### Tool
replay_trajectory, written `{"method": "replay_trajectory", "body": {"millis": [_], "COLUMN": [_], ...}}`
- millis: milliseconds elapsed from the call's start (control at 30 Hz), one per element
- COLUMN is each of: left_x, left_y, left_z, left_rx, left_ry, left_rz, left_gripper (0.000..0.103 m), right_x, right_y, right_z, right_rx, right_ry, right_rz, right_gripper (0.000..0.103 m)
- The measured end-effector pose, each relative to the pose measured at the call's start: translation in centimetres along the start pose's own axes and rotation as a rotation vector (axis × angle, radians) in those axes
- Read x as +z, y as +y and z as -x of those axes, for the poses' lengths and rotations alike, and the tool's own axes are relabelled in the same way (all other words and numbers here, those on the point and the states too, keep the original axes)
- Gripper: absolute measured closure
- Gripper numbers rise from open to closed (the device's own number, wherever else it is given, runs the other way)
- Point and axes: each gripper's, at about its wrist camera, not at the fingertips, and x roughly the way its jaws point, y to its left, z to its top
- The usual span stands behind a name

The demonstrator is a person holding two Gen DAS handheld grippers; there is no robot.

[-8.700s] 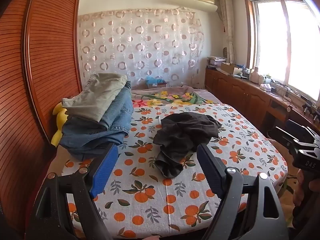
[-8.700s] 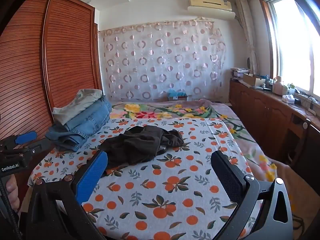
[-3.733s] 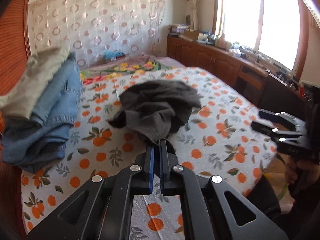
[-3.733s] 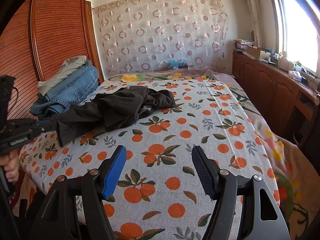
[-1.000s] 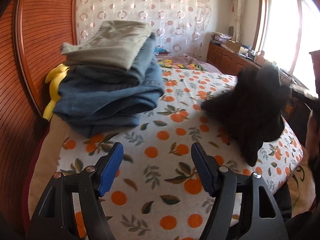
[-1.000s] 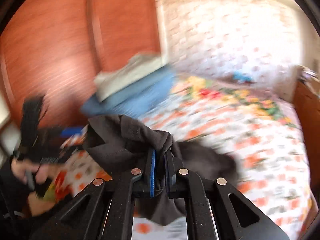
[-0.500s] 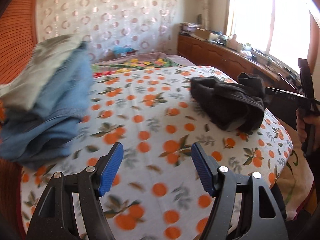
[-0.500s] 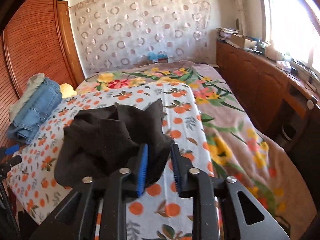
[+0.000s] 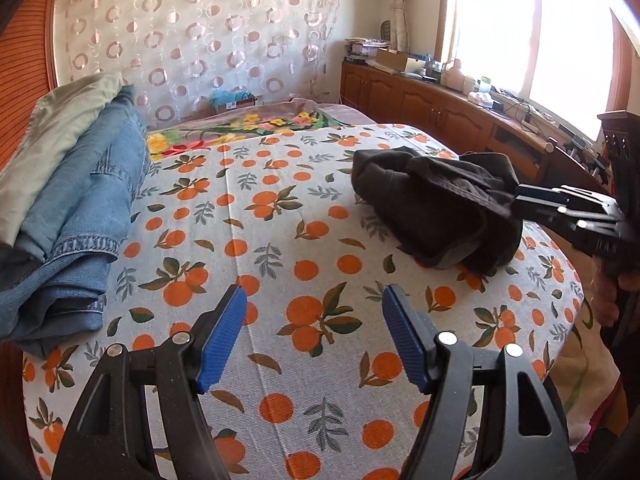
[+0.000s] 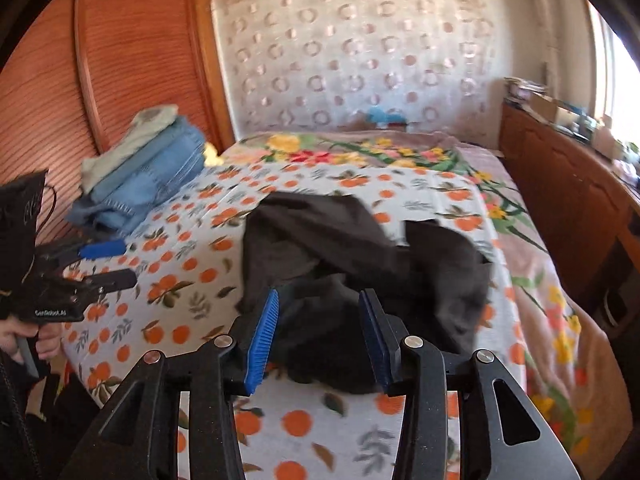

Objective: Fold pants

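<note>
The bed (image 9: 280, 248), under its orange-print sheet, carries everything here. A stack of folded jeans (image 9: 80, 208) lies along its far left side by the wardrobe. The dark pants (image 10: 360, 264) sit in a crumpled heap toward the right edge of the bed, well apart from that stack.

The right tool (image 10: 320, 332) is opening, its pads spread to either side of the near fold of the pants and no longer pinching it. The left tool (image 9: 312, 336) stands wide with nothing in it, over bare sheet near the foot of the bed.

The heap hides waistband and hems, so a grab at a random fold would likely lift several layers and tangle it further. Lying so near the right edge, a loose leg could slide off the bed. A low pinch could also catch the sheet.
</note>
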Motion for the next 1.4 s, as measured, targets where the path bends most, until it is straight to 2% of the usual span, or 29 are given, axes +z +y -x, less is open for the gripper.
{"method": "replay_trajectory", "body": {"millis": [233, 433, 500, 633, 733, 933, 1000, 1067, 1100, 1200, 1300, 1400], "left_x": [-0.8, -0.9, -0.9, -1.0, -1.0, -1.0, -0.9, -0.9, -0.9, -0.9, -0.9, -1.0], "left_y": [0.6, 0.6, 0.4, -0.1, -0.3, -0.9, -0.9, -0.9, -0.9, -1.0, -0.9, -0.9], "left_z": [0.4, 0.4, 0.5, 0.4, 0.3, 0.2, 0.1, 0.1, 0.1, 0.2, 0.2, 0.2], "left_rx": [0.005, -0.004, -0.006, -0.011, -0.016, -0.021, -0.022, -0.023, -0.022, -0.021, -0.022, -0.025], "left_ry": [0.006, 0.008, 0.009, 0.012, 0.013, 0.014, 0.014, 0.014, 0.016, 0.015, 0.013, 0.013], "left_rz": [0.017, 0.023, 0.016, 0.01, 0.008, 0.0, 0.002, 0.001, 0.001, 0.001, 0.005, 0.008], "left_gripper": [0.032, 0.032, 0.032, 0.032, 0.032, 0.032, 0.032, 0.032, 0.032, 0.032, 0.032, 0.032], "right_x": [1.7, 1.8, 1.9, 1.6, 0.2, -4.0, -4.3, -3.7, -3.3, -2.2, -1.3, -0.7], "right_y": [1.7, 1.3, 0.6, -2.7, -5.6, -8.7, -8.5, -8.2, -7.9, -6.6, -5.0, -3.8], "right_z": [-1.2, -3.1, -2.8, 0.3, 2.8, 3.9, 4.1, 4.3, 4.4, 4.2, 3.4, 1.7], "right_rx": [-0.002, -0.05, -0.051, -0.094, -0.155, -0.217, -0.227, -0.202, -0.202, -0.207, -0.203, -0.239], "right_ry": [0.003, 0.105, 0.105, 0.03, -0.004, 0.073, 0.069, 0.05, 0.04, 0.016, 0.013, 0.03], "right_rz": [0.076, 0.102, 0.088, -0.001, -0.094, -0.181, -0.173, -0.16, -0.149, -0.098, -0.028, 0.047], "right_gripper": [0.058, 0.058, 0.093, 0.095, 0.095, 0.095, 0.084, 0.076, 0.069, 0.057, 0.053, 0.053]}}
